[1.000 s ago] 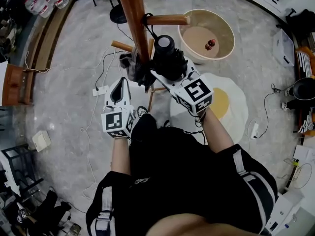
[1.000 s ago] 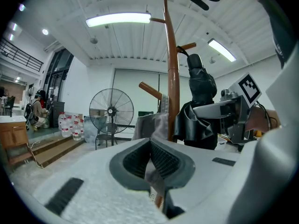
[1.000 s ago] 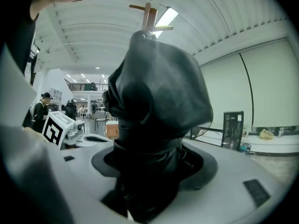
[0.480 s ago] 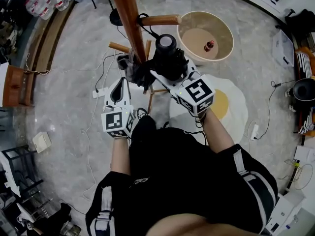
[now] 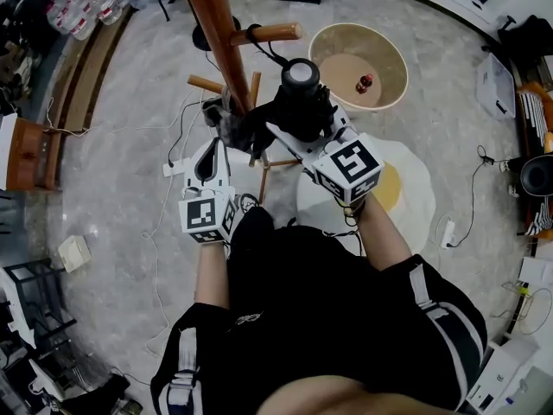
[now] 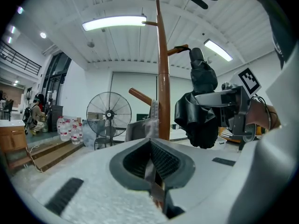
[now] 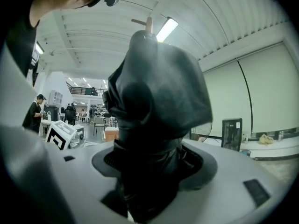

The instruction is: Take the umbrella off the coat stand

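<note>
- Coat stand (image 5: 223, 50): a wooden pole that runs from the top edge of the head view down toward the centre. Short pegs stick out of it.
- Peg (image 5: 276, 33): upper centre of the head view, pointing right from the pole. A black strap (image 5: 256, 33) is looped over it.
- Umbrella (image 5: 301, 102): black, folded and upright. It sits just right of the pole and below that peg, with the strap leading up from it to the peg. It is not free of the stand.
- Your right gripper (image 5: 298, 137): right of centre, reaching up and left to the umbrella. Its fingers pinch the folded black cloth from both sides. In the right gripper view the umbrella (image 7: 154, 120) fills the middle of the frame.
- Your left gripper (image 5: 212, 158): left of centre, below and left of the pole, apart from the umbrella. In the left gripper view its fingers are pressed together with nothing between them.
- Grey cloth (image 5: 229, 126): hangs at the pole, between your left gripper and the umbrella.
- Basin (image 5: 393, 54): round and beige, on the floor at the upper right of the head view. A small bottle (image 5: 365, 83) lies inside it.
- Rug (image 5: 410, 180): white with a yellow middle, on the floor right of centre, beside your right gripper.
- Fan (image 6: 109, 115): a standing fan at centre left of the left gripper view, behind the stand.
- Water bottles (image 6: 69, 129): a cluster at the left of that view, beside the fan.
</note>
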A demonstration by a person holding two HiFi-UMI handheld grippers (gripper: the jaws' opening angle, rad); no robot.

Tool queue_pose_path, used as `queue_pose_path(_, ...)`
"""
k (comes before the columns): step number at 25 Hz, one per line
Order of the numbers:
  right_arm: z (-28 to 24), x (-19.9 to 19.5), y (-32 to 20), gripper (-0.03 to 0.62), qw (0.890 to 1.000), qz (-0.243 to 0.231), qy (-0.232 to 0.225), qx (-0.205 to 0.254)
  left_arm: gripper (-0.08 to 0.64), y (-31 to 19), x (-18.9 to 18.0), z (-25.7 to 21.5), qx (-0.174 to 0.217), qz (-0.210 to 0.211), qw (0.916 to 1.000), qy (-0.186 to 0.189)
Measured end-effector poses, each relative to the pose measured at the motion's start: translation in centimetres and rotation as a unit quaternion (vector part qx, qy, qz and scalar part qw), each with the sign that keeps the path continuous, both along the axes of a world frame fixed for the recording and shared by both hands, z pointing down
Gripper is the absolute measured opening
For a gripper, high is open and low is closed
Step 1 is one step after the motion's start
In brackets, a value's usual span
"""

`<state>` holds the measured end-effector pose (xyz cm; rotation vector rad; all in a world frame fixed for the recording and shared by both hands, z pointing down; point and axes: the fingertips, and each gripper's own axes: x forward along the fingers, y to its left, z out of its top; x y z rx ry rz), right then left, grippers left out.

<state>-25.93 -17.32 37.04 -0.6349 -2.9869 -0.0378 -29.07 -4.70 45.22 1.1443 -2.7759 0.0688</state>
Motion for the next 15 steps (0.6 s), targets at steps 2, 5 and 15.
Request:
queue_pose_path(2, -0.2, 0.2, -0.2, 0.296, 1.0, 0.002, -0.002, -0.001, 0.0, 0.0, 0.2, -0.1, 0.0, 0.0, 1.0, -0.002)
queue_pose_path(5, -0.3, 0.5, -0.5, 0.296, 1.0, 0.004, -0.006, -0.004, 0.0, -0.1, 0.4, -0.2, 0.0, 0.0, 1.0, -0.004)
queue_pose_path(15, -1.7, 1.4, -1.1, 0.296, 1.0, 0.011, -0.02, -0.004, 0.0, -0.6, 1.4, -1.0, 0.004, 0.003, 0.9999, -0.013)
